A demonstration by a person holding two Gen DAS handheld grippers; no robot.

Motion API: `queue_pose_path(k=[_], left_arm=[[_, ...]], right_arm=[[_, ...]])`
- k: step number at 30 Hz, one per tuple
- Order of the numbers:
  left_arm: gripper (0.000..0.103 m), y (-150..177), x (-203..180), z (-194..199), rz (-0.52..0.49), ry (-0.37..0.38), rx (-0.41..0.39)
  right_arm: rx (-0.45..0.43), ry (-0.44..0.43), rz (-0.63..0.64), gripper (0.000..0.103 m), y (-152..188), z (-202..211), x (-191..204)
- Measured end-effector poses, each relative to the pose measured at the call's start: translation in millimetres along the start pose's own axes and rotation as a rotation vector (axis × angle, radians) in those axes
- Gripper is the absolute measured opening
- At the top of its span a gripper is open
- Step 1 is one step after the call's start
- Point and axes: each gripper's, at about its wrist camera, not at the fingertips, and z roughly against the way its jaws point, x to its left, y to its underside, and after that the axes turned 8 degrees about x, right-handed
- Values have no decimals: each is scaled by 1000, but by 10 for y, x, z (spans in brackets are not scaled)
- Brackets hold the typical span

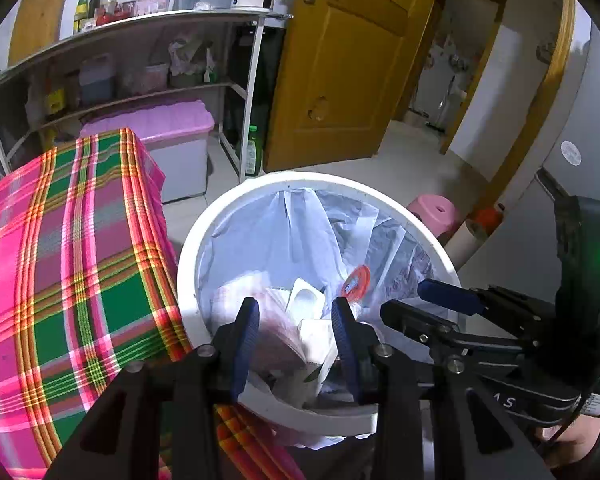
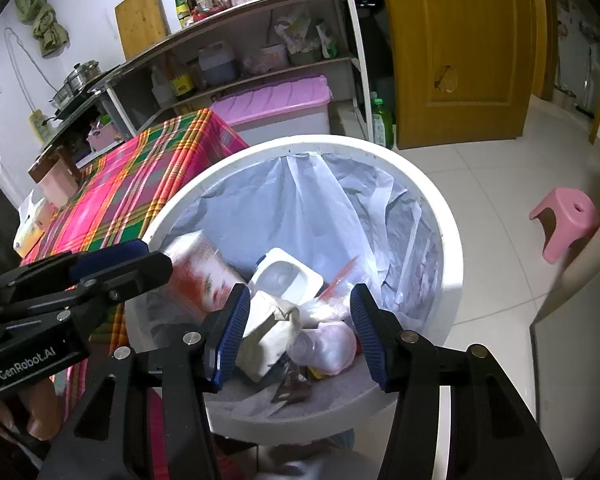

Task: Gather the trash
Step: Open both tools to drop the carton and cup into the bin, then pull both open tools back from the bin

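A: Over the white bin (image 1: 188, 264), what?

B: Two sets of tongs, both angled down over its mouth. Right gripper (image 2: 298, 292) spread wide, nothing pressed between the blue pads (image 2: 232, 320), only rubbish visible below in the gap.

A: And the left gripper (image 1: 294, 304)?

B: Partly spread, above the bin's near-left rim. Red-and-white packet (image 1: 268, 320) between or just beneath the fingers, blurred; impossible to tell whether gripped or lying loose.

A: Trash itself?

B: Inside the bin, on the pale blue liner bag (image 2: 300, 200): white plastic tray (image 2: 286, 274), crumpled white carton (image 2: 266, 340), clear bag (image 2: 324, 346) bunched up. Darker scraps near the bin's front wall, too small to identify.

A: Around the bin?

B: Pink and green plaid tablecloth (image 1: 60, 260) touching its left side. Pink stool (image 2: 566, 220) well to the right. Bin's base hidden behind the tongs' black arms; a hand cut off at the frame's lower edge.
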Motion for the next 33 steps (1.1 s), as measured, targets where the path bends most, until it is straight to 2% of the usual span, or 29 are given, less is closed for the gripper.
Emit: queue_pose_path(k=[11, 24, 33], left_arm=[[38, 131, -67, 338, 1, -26, -57], [38, 459, -125, 880, 8, -89, -145], [38, 697, -91, 1201, 23, -107, -187]], right_arm=[[-51, 3, 7, 53, 137, 338, 74], [-102, -2, 54, 53, 370, 709, 378], [-126, 4, 79, 53, 543, 910, 533]])
